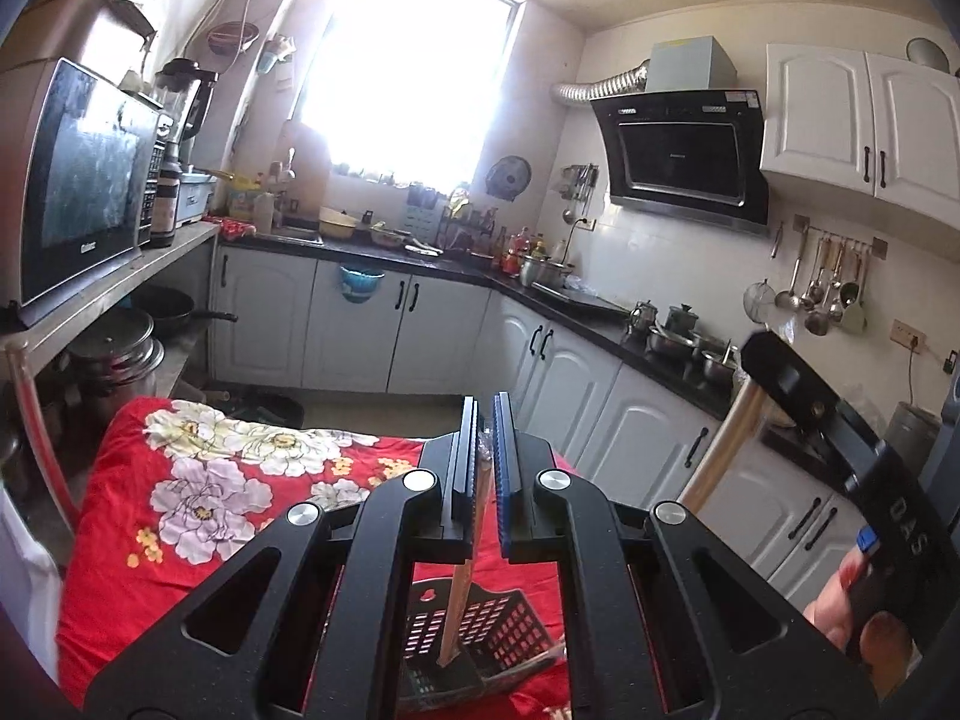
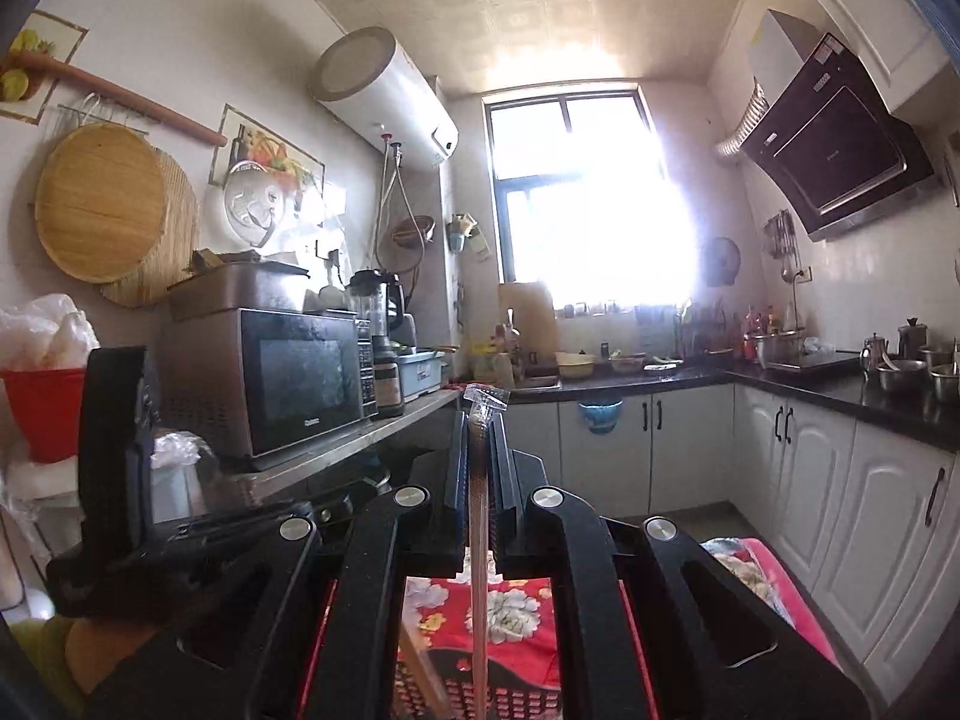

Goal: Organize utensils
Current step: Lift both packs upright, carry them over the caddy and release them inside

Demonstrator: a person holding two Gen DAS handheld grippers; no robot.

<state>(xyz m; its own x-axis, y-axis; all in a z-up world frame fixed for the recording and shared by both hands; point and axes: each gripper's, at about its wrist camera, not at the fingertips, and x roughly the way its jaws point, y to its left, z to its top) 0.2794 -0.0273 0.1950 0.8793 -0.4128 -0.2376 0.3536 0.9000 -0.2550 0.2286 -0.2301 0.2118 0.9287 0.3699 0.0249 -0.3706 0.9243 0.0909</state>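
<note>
Wooden flat utensil (image 1: 459,612) hangs clamped in the left gripper (image 1: 485,420) over the black perforated plastic basket (image 1: 480,630); the right gripper (image 2: 480,420) pinches a plastic-wrapped stick (image 2: 480,540). Both long pieces could swing and miss the basket.

Matt black plastic on the left gripper (image 1: 485,420), blue ribbed pads inside, shiny metal pivot studs. Pale bare wood on the stick (image 1: 461,594) it pinches. Black perforated plastic basket (image 1: 480,630) below, on soft floral red cloth (image 1: 198,480). The right gripper (image 2: 480,426) clamps a glossy clear-wrapped pack (image 2: 480,540). Glossy black countertop (image 1: 600,324), polished steel pots (image 1: 678,336).
</note>
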